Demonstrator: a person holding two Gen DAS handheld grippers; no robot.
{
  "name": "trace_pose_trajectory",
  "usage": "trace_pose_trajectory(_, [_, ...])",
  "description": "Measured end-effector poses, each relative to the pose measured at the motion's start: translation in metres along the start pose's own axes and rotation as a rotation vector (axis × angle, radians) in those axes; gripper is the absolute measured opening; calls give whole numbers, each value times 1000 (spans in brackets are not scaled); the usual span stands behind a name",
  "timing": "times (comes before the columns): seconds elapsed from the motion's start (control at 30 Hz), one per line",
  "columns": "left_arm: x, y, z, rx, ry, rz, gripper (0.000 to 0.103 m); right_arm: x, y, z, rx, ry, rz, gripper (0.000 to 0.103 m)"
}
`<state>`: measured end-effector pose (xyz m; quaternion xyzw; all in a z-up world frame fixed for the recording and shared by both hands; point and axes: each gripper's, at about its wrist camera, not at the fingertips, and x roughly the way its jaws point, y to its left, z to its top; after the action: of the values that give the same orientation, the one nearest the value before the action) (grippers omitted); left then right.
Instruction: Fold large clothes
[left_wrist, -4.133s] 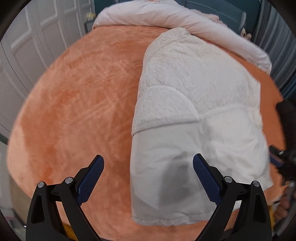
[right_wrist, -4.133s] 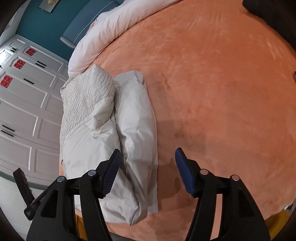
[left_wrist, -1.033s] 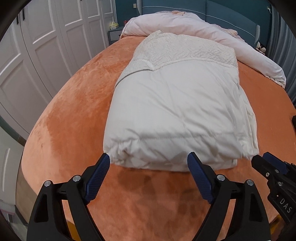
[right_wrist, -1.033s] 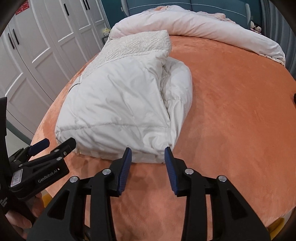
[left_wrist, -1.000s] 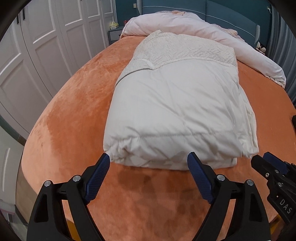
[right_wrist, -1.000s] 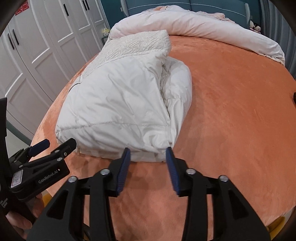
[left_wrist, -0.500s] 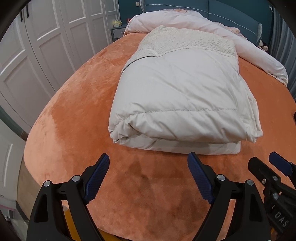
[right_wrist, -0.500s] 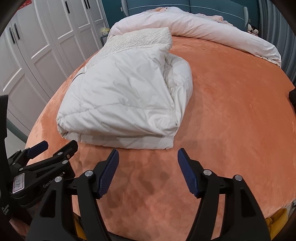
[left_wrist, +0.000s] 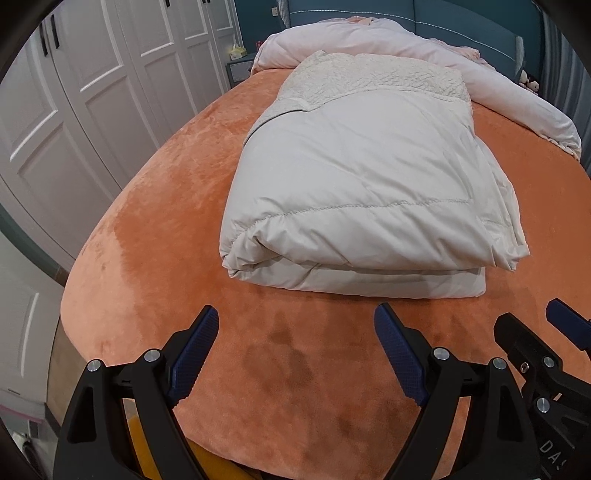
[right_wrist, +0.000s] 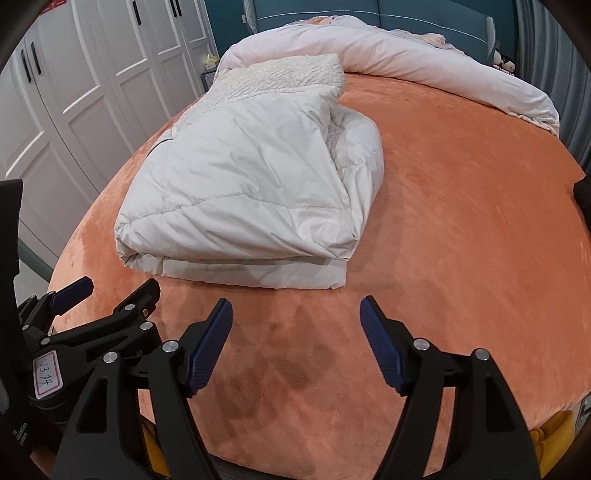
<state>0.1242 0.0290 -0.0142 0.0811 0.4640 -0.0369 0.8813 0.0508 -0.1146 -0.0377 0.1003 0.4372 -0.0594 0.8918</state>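
Folded cream quilted puffy coat (left_wrist: 362, 192): soft, bulky, slippery. Grab near stacked hem. Left gripper (left_wrist: 293, 354) wide, empty; right gripper (right_wrist: 295, 341) just opened, empty.

Bed (left_wrist: 177, 192) before me: orange plush cover, pile brushed into darker patches at near edge. Folded cream padded garment (left_wrist: 362, 192) lies flat on bed, left of centre, layered fold edge toward me, textured fleecy side showing at far end. Pale pink duvet (right_wrist: 406, 55) bunched across head end, just behind garment.
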Motion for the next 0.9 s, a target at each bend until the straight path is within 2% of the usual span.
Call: trace_pose_trajectory(0.9, [3, -16, -12, 29, -12, 36, 83, 2, -13, -18, 28, -34, -33, 69])
